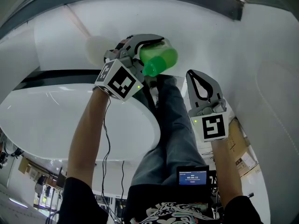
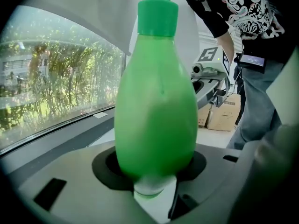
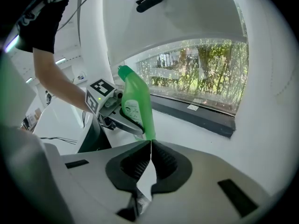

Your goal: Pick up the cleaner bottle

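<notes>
The grey fingers (image 2: 60, 171) of the left gripper (image 1: 150, 45) are clamped on the lower belly of the bright green, pear-shaped plastic cleaner bottle (image 2: 156, 111). The bottle stands upright between them, with its conical green cap (image 2: 158, 10) on top. To lift it well, I judge the squeeze must be firm on that smooth, tapering body and the rise straight, without tipping. Farther off, the right gripper (image 1: 193, 74) is clenched on nothing. Beyond it lies the dark window sill (image 3: 196, 113).

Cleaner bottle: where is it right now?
Head view, upper centre: the cleaner bottle is clamped between the jaws of the left gripper, in front of the white wall, with the shut, empty right gripper just to its right.
</notes>
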`<state>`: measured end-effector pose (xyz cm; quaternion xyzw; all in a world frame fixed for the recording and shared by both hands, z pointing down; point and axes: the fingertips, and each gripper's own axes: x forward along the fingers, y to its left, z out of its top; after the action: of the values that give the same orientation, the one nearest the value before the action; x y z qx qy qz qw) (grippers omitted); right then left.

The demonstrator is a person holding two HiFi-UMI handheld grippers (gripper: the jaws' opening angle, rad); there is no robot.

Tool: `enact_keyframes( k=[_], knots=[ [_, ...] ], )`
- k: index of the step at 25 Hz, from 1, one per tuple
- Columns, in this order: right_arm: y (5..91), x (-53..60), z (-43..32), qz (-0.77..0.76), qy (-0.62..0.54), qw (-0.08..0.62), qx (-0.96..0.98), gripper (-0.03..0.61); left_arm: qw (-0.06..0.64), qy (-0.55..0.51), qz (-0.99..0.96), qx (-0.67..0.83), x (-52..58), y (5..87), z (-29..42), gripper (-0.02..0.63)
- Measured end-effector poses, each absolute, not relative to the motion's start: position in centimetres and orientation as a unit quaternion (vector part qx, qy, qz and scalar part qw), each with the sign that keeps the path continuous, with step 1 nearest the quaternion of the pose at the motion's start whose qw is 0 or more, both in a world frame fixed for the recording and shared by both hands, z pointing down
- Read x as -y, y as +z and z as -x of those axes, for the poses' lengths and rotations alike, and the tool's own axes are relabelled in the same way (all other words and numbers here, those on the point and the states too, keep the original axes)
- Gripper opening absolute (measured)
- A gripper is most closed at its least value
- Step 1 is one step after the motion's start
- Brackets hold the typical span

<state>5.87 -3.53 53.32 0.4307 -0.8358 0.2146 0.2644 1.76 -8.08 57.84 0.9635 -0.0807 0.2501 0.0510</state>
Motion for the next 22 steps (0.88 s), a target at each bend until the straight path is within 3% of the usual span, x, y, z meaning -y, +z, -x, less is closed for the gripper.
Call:
enact_keyframes(
  k=[6, 22],
  knots=[
    [53.1, 3.2, -5.7, -0.429, 0.214, 0.266, 0.836, 0.028, 0.101, 0.245, -0.958, 0.112, 9.0, 57.6, -1.3, 0.207],
    [52.7, 3.3, -6.2, -0.437, 0.214, 0.26, 0.834, 0.028, 0.154, 0.217, -0.947, 0.178, 10.6, 56.9, -0.7, 0.2]
  ],
)
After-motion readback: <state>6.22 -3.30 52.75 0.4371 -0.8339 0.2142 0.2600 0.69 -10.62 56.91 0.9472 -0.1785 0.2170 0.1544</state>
